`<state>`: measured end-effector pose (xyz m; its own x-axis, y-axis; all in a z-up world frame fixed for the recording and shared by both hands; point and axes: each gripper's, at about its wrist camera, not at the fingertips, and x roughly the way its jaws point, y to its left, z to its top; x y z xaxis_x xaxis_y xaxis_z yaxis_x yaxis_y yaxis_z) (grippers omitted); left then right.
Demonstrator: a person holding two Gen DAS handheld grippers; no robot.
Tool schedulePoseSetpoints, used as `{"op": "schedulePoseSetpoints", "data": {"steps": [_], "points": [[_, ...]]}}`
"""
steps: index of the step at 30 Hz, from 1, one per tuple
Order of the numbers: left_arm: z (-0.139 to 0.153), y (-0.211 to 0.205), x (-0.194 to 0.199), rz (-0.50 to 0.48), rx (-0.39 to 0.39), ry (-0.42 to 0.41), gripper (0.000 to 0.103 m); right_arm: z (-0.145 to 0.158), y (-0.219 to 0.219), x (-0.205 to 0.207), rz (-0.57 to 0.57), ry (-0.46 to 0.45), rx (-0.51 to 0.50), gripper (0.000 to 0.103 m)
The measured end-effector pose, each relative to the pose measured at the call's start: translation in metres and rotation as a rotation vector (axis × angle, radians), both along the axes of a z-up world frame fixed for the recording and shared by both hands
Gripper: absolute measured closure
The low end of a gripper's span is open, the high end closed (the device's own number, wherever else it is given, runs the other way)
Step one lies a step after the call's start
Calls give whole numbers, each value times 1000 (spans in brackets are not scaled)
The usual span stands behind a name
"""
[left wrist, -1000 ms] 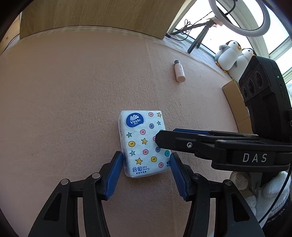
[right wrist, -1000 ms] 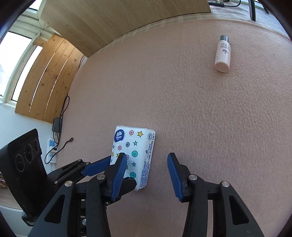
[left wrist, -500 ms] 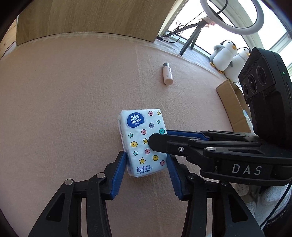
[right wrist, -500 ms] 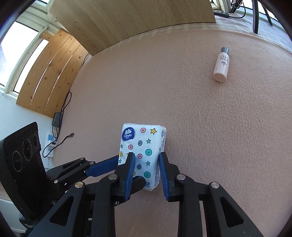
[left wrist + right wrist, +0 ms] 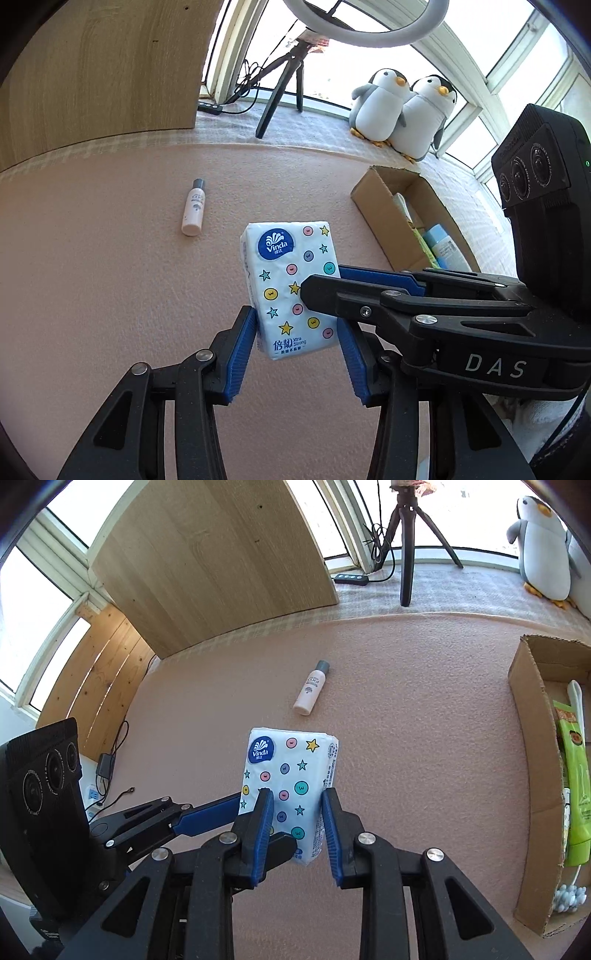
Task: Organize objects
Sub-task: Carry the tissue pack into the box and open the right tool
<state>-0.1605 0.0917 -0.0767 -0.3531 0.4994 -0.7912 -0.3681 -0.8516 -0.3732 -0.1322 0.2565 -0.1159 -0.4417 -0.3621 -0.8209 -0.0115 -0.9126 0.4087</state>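
Inside cardboard box: green tube, blue-labelled container.

2 plush penguins and a tripod stand on the windowsill.

White star-and-dot printed tissue pack sitting between left gripper fingers, right gripper crossing in from the right. Small white bottle with grey cap lying ahead and left on pink carpeted surface. Open brown cardboard box sitting ahead right; two plush penguins sitting beyond it.
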Motion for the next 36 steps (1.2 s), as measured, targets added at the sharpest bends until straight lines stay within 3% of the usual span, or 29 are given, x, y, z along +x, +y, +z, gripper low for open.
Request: {"op": "schedulePoseSetpoints", "data": {"steps": [9, 23, 36], "points": [[19, 101, -9, -87, 10, 42, 54, 19, 86, 14, -95, 44, 59, 78], [27, 229, -14, -221, -24, 87, 54, 24, 190, 38, -231, 68, 95, 78], [20, 280, -27, -268, -50, 102, 54, 19, 231, 43, -287, 68, 111, 78]]}}
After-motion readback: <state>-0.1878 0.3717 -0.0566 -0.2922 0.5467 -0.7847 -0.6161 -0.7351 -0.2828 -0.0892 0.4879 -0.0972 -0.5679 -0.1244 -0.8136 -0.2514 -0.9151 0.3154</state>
